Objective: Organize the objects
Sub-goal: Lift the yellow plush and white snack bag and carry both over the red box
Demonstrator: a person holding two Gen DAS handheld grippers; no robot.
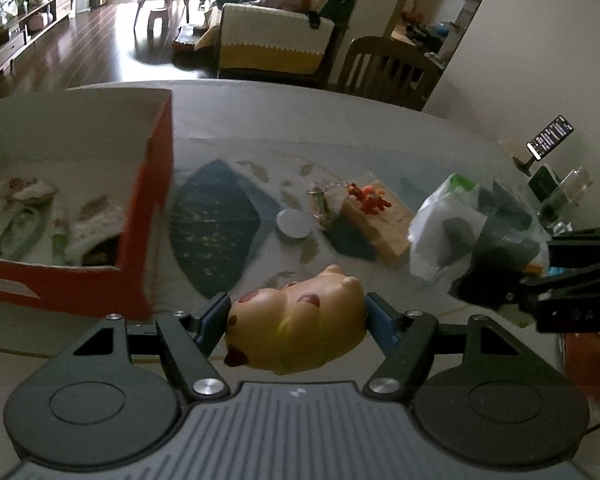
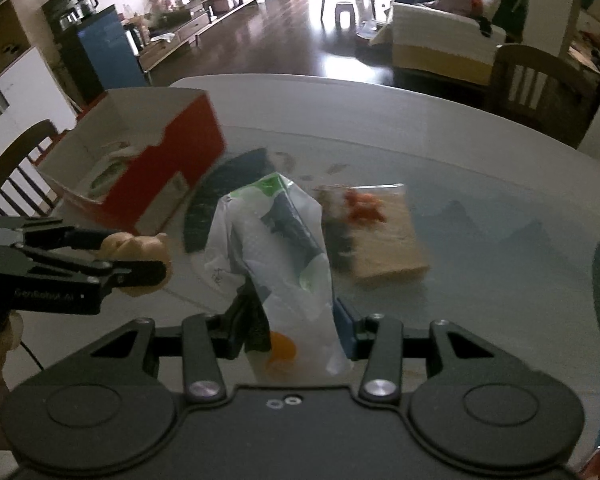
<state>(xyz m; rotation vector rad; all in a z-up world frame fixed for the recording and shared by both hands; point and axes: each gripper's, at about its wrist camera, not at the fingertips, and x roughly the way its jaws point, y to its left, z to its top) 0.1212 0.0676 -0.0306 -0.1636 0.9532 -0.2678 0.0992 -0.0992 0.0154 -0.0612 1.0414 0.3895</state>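
On the table (image 1: pixel 340 120) were one open red box (image 1: pixel 144 216), one yellow toy figure (image 1: pixel 300 328), one plastic bag (image 2: pixel 276 248), one round grey disc (image 1: pixel 294 222), one clear packet (image 2: pixel 376 228) of what looked like orange pieces, and two grippers (image 1: pixel 296 316) (image 2: pixel 296 320).

My left gripper (image 1: pixel 296 316) was black with blue finger pads (image 1: pixel 380 316), silver screws and a ribbed grey housing.

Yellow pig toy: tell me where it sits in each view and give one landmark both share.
Left wrist view: yellow pig toy at bottom centre, clamped in the left claw.
Right wrist view: yellow pig toy at the left edge, mid-height, partly hidden by that claw.
Shared landmark: the red box.
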